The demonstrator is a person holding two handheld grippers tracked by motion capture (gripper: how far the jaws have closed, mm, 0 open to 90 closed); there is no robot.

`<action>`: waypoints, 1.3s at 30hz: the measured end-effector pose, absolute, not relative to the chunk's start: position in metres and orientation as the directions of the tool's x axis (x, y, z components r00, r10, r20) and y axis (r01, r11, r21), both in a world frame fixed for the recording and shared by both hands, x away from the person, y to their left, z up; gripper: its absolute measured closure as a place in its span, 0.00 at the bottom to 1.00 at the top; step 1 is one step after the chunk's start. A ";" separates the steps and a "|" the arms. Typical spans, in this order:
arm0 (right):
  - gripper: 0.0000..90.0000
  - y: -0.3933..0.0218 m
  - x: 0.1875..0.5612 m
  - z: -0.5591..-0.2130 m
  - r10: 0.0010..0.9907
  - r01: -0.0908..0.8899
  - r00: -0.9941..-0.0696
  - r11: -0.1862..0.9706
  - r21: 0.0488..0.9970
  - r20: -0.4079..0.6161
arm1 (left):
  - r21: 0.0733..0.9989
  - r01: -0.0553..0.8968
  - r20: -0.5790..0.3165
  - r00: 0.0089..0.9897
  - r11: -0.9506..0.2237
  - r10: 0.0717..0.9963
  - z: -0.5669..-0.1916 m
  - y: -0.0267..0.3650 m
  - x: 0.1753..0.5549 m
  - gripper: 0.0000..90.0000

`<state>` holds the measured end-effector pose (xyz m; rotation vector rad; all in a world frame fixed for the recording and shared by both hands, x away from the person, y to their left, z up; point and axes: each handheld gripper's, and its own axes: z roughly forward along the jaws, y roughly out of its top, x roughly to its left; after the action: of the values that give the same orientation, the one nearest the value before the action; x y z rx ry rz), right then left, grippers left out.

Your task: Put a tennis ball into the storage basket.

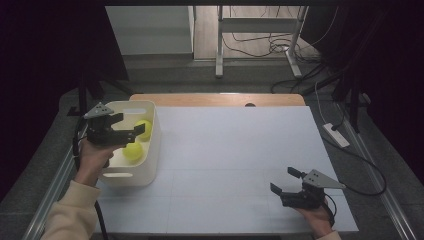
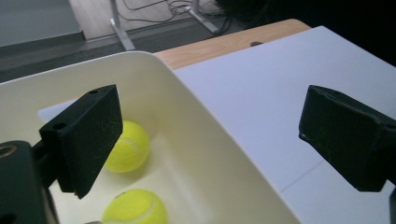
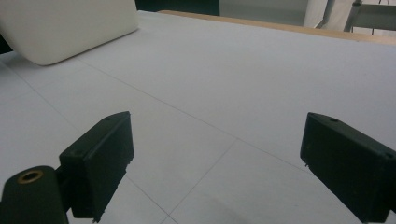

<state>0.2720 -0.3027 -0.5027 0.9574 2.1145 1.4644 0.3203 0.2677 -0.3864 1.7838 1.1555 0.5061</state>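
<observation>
Left gripper [image 1: 134,134] spread empty over cream plastic bin [image 1: 152,150], worktop's left edge | two yellow tennis balls [image 1: 133,151] inside | lift straight up, clear rim | right gripper [image 1: 285,182] spread, idle.

The desk [image 1: 235,165] had a white top, with a strip of bare wood showing along its far edge. A cream bin [image 1: 150,150] with handle slots stood directly on it at the far left corner, close to the left edge. Thin seams crossed the white surface.
</observation>
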 end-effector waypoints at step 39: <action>0.11 -0.303 0.271 -0.502 0.725 0.304 -0.686 0.215 0.928 0.057 | 0.892 0.344 -0.073 0.748 -0.292 0.659 -0.419 0.194 0.254 0.09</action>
<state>0.2711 -0.3035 -0.5016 0.9551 2.1050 1.4680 0.2540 0.1937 -0.4194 1.9040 0.7689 0.3784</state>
